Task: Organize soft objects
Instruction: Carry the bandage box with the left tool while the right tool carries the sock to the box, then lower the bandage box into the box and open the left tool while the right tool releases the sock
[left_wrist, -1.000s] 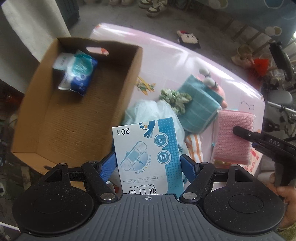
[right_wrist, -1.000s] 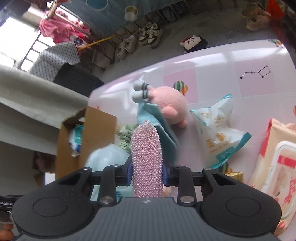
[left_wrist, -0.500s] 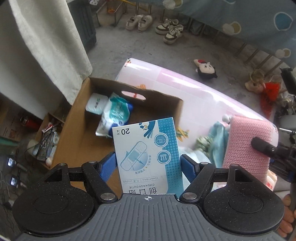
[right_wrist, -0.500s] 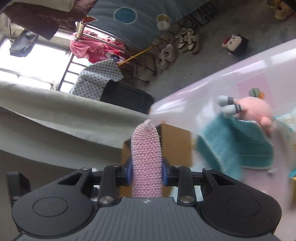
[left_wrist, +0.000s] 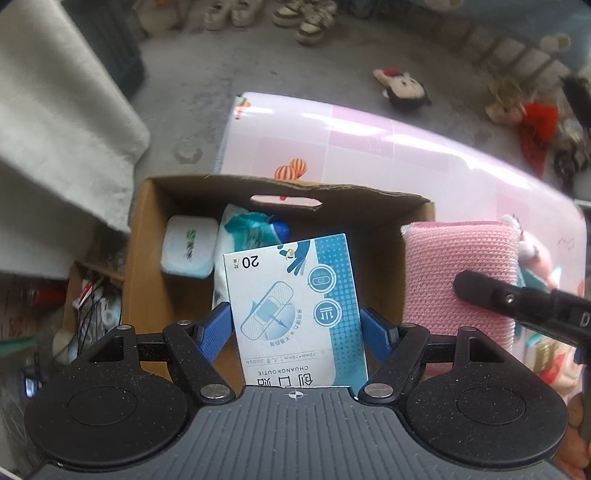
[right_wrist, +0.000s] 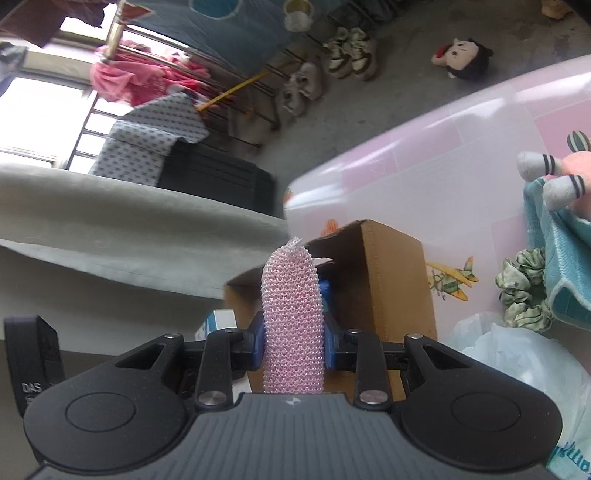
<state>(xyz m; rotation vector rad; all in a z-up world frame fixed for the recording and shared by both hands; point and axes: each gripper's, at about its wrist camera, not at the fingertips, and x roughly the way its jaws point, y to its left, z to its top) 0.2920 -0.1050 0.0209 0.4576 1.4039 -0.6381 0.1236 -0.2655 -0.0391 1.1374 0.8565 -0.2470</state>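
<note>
My left gripper is shut on a blue and white bandage box and holds it above the open cardboard box. The box holds a white tissue pack and a blue and white wipes pack. My right gripper is shut on a pink knitted sponge, seen edge-on near the cardboard box's right wall. In the left wrist view the sponge hangs at that wall, with a right gripper finger across it.
The pink table carries a teal towel, a pink plush toy, a green scrunchie and a pale plastic bag. A grey cloth hangs left of the box. Shoes and a doll lie on the floor.
Both grippers have moved left from the pile on the table to the cardboard box, each still holding its item. The pink sponge has come up beside the box's right wall.
</note>
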